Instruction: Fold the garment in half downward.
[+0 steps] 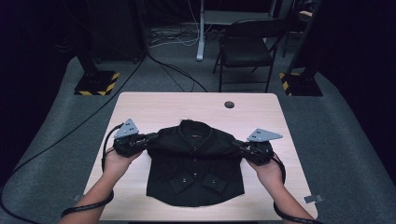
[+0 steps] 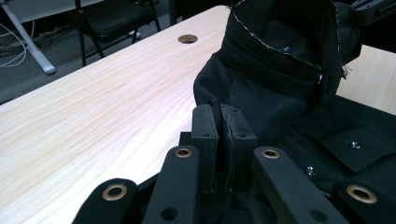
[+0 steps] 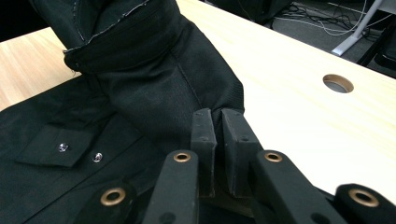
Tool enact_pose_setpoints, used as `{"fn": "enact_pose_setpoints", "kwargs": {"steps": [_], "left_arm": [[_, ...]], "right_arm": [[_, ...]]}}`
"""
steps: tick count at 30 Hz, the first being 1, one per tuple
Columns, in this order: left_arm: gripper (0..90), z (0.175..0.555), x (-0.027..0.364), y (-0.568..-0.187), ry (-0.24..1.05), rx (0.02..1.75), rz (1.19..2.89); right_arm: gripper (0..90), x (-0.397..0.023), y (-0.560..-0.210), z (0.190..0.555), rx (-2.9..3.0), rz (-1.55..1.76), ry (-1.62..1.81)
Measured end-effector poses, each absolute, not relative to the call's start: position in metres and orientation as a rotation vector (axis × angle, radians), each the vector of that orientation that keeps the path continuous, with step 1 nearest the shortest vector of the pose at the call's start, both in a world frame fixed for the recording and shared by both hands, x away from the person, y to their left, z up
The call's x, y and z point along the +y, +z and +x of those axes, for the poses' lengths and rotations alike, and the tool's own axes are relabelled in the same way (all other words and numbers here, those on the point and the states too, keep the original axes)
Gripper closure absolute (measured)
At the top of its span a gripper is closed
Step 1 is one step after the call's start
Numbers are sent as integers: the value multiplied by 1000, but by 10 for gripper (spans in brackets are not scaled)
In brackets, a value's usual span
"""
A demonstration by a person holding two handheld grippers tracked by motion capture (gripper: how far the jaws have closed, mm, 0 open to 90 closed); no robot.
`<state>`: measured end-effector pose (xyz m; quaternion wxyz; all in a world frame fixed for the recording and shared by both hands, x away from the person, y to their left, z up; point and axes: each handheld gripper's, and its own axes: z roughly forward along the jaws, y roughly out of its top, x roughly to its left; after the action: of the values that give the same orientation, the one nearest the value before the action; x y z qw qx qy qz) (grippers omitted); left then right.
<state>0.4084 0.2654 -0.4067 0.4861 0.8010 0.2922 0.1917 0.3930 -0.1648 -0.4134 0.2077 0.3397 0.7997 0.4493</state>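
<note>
With the black shirt (image 1: 194, 163) lying at the middle of the wooden table (image 1: 154, 105), the left gripper (image 1: 148, 139) and right gripper (image 1: 239, 145) each pinch a shoulder and should probably lift evenly, keeping the cloth taut.

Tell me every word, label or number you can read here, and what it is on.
No text here can be read.
Black shirt: a small label inside the collar, too small and blurred to read.
Yellow-and-black striped stand bases on the floor: warning stripes, no words.
Table, left tongs, right tongs: no markings visible.
</note>
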Motion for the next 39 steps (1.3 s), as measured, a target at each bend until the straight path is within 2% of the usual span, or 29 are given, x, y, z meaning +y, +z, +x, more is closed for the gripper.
{"fn": "enact_pose_setpoints", "kwargs": {"steps": [39], "left_arm": [[842,389,268,-426,406,708,1958]], "right_arm": [[866,-170,-435,374,2281,972,1248]]}}
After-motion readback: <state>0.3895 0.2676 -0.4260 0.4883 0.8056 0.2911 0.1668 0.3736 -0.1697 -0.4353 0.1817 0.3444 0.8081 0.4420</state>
